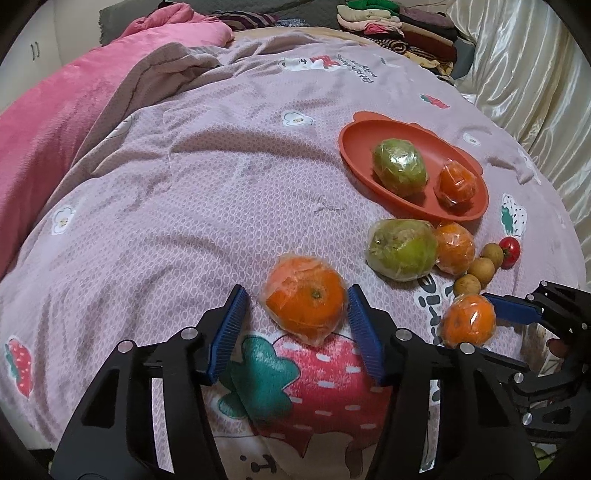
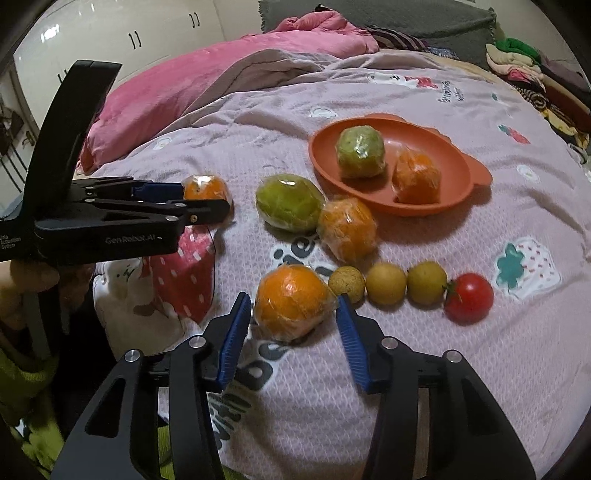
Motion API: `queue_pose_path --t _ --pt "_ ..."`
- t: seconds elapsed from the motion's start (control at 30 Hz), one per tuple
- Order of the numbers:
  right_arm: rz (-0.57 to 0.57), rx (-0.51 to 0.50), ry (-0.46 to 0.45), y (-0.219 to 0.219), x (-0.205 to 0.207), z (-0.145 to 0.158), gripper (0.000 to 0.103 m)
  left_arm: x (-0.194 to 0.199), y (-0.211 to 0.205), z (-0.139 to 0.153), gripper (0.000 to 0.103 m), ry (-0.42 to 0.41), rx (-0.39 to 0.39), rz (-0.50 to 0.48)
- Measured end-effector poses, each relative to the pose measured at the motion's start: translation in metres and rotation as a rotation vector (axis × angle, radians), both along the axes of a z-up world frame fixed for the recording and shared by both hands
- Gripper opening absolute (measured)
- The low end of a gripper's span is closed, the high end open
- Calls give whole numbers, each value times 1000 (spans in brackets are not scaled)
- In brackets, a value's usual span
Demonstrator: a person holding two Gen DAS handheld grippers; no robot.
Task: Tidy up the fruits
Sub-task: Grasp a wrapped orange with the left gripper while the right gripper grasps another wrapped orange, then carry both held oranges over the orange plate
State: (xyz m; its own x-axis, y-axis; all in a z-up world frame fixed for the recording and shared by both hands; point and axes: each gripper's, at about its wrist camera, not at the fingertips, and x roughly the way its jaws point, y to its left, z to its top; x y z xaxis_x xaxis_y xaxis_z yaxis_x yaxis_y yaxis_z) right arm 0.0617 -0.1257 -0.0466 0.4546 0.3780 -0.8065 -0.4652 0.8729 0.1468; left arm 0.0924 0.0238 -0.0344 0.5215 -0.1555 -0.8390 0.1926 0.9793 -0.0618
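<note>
My left gripper (image 1: 295, 301) is open, its blue pads either side of a wrapped orange (image 1: 306, 297) on the bedspread; the right pad is close to it. My right gripper (image 2: 293, 308) is open around another wrapped orange (image 2: 291, 302), which also shows in the left wrist view (image 1: 467, 319). An orange-red plate (image 2: 458, 184) holds a wrapped green fruit (image 2: 360, 151) and a wrapped orange (image 2: 417, 179). In front of the plate lie a green fruit (image 2: 290, 201), an orange (image 2: 347, 229), three small yellow-brown fruits (image 2: 386, 282) and a red tomato (image 2: 469, 297).
The fruits lie on a mauve patterned bedspread (image 1: 184, 184). A pink quilt (image 1: 66, 96) is bunched at the far left. Folded clothes (image 1: 399, 26) are stacked at the far right, beside a cream curtain (image 1: 524, 74). White cupboards (image 2: 110, 33) stand behind.
</note>
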Motion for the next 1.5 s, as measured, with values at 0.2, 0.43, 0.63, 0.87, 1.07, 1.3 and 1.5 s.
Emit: queue_pose_path --t 0.2,0.43,0.63,0.87,1.07,1.3,1.5 --pt "19 -30 -24 9 3 0 44 6 0 -2 45 2 -12 -9" --pt "41 -62 -49 17 5 -2 40 9 -1 -3 38 5 -24 -21" --pt "30 -28 -43 8 2 5 39 9 0 0 36 6 -40 -30" --pt "-3 12 -65 -10 -1 22 39 3 3 12 36 -7 -64 -35" --pt "-34 27 -98 -24 3 36 39 2 -1 31 36 -47 -72 -46" --pt "-76 35 -121 -44 14 44 39 13 -15 43 36 -61 -71 -67" --pt "-107 32 -143 -59 29 49 39 21 -31 42 36 -53 -69 -93"
